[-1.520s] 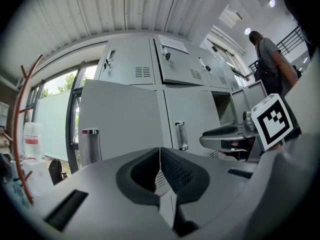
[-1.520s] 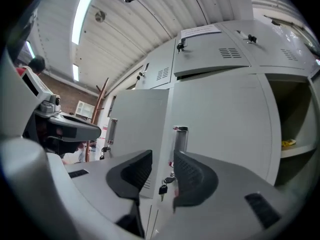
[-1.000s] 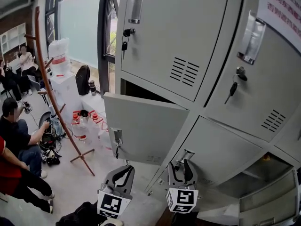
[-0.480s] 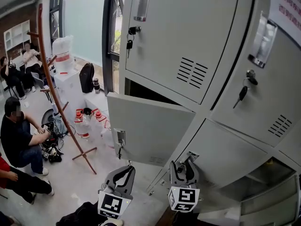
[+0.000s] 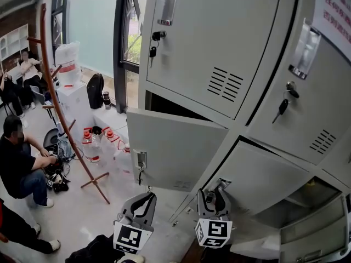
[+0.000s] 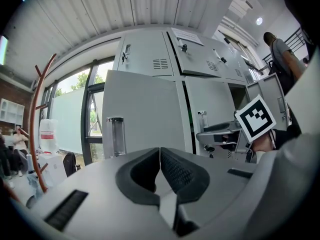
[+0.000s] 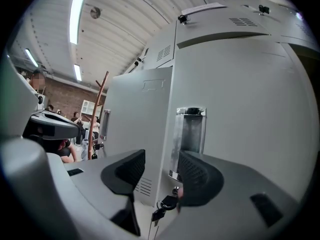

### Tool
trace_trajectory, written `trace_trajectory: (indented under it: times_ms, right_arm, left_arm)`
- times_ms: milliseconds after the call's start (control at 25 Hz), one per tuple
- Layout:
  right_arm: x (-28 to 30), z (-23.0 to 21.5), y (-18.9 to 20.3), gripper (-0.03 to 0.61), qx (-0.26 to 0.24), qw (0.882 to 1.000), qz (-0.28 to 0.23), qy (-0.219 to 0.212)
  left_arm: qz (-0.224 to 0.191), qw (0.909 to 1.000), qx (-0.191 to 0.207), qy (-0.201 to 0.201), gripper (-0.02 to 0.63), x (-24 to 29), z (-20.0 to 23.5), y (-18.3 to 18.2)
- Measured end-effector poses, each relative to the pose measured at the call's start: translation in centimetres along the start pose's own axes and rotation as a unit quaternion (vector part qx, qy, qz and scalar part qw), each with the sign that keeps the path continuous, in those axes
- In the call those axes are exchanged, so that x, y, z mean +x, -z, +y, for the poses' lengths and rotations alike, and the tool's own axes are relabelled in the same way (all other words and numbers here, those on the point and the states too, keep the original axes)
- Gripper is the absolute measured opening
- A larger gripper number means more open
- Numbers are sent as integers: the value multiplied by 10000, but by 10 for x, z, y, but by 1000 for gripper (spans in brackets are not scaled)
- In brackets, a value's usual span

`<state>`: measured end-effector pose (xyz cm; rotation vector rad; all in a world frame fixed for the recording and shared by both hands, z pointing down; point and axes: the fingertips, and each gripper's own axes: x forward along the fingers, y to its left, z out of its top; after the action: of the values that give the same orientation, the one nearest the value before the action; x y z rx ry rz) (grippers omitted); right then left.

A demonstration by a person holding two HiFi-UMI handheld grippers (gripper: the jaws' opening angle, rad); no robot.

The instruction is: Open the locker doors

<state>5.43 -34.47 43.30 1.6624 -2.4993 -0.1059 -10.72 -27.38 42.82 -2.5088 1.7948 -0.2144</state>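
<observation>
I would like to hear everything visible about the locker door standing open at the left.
The open door is a flat panel of light grey painted metal, hinged at its right edge and swung well out from its dark compartment. Near its free left edge sit a shiny recessed handle and hanging keys; vent slots mark its lower part. The shut left gripper hangs below, apart.
</observation>
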Motion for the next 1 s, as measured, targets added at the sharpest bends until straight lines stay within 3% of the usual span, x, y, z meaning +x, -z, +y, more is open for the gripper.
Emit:
trace_trajectory:
  times_ms: [480, 1000]
  right_arm:
    - [-48, 16, 3, 168, -178, 9980, 57, 604]
    - [-117, 23, 9, 145, -196, 9922, 181, 1215]
  left_arm:
    - [-168, 9982, 25, 580, 26, -21, -9, 0]
    - [-458, 9895, 220, 1353, 26, -51, -43, -14]
